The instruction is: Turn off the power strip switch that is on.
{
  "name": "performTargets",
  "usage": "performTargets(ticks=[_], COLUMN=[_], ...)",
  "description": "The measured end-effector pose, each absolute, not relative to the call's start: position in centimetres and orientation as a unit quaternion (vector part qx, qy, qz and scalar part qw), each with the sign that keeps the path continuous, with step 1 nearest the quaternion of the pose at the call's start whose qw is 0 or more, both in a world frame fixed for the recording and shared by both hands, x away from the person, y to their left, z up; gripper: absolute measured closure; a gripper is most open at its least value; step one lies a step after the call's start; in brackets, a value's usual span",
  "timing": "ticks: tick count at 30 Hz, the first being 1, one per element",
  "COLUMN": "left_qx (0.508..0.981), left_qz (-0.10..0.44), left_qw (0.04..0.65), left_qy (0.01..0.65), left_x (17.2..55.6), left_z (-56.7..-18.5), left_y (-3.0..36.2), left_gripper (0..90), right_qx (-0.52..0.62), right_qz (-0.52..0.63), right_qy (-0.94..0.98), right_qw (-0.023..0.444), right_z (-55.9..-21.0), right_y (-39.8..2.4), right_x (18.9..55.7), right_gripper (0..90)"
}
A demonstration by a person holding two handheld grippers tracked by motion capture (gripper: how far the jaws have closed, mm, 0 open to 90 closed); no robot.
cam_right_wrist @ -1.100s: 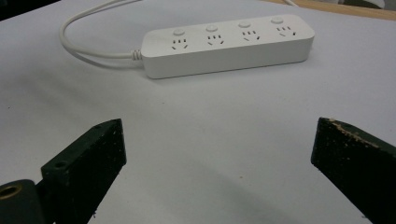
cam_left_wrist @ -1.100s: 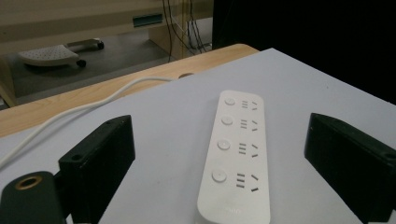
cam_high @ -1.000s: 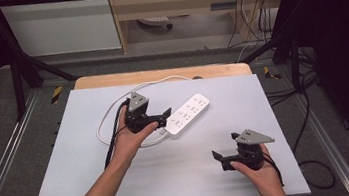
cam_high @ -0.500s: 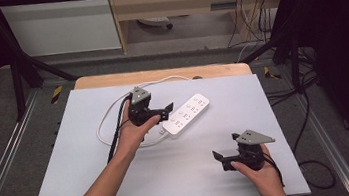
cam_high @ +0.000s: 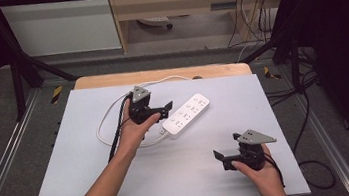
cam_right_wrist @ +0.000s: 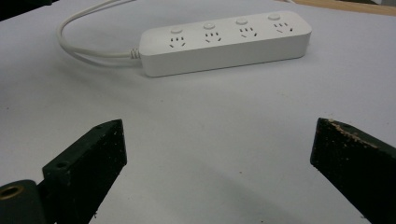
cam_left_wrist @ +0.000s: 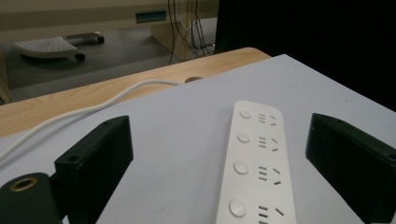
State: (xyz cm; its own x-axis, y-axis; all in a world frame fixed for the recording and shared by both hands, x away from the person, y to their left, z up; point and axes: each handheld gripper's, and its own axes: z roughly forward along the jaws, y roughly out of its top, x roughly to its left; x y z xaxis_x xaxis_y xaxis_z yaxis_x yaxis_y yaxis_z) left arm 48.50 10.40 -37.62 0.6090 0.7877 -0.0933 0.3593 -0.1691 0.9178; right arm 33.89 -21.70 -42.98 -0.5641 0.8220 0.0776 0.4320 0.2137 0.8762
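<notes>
A white power strip [cam_high: 186, 115] with several sockets and round buttons lies slantwise in the middle of the white table top [cam_high: 98, 188]. Its white cord [cam_high: 105, 124] loops off to the left. My left gripper [cam_high: 163, 110] is open at the strip's cord end. In the left gripper view the power strip [cam_left_wrist: 254, 163] runs ahead between the wide-apart jaws of the left gripper [cam_left_wrist: 219, 140]. My right gripper [cam_high: 222, 160] is open and empty near the front right. It faces the power strip [cam_right_wrist: 224, 42] from a distance, and the right gripper [cam_right_wrist: 219, 140] has bare table between its jaws.
The cord [cam_left_wrist: 93, 105] runs back over the wooden table edge [cam_high: 159, 74]. Black frame bars and dark floor with cables surround the table. Bare white surface lies in front of the strip and at the left.
My left gripper has edged slightly farther from the person and to the right, closer to the strip. The right gripper and the strip have stayed put.
</notes>
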Motion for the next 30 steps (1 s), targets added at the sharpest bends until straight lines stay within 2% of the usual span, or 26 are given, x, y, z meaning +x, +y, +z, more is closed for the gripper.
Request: performTargets(ticks=[22,26,27,30], left_qx=[0.759,0.760,0.760,0.760], left_qz=[0.203,0.203,0.204,0.204], left_qw=[0.479,0.477,0.476,0.475], left_qy=[0.391,0.393,0.392,0.394], left_x=[50.5,50.6,50.6,50.7], left_z=[-39.4,-39.6,-39.6,-39.7], left_y=[8.3,8.2,8.2,8.1], left_gripper=[10.6,15.6,23.0,27.0], right_qx=[0.418,0.417,0.416,0.416], right_qz=[0.468,0.466,0.465,0.465], right_qy=[0.750,0.752,0.752,0.753], right_qw=[0.211,0.210,0.210,0.210], right_z=[-42.9,-43.0,-43.0,-43.0], right_y=[-22.0,-22.0,-22.0,-22.1], right_x=[34.0,34.0,34.0,34.0], right_gripper=[4.2,4.2,4.2,4.3])
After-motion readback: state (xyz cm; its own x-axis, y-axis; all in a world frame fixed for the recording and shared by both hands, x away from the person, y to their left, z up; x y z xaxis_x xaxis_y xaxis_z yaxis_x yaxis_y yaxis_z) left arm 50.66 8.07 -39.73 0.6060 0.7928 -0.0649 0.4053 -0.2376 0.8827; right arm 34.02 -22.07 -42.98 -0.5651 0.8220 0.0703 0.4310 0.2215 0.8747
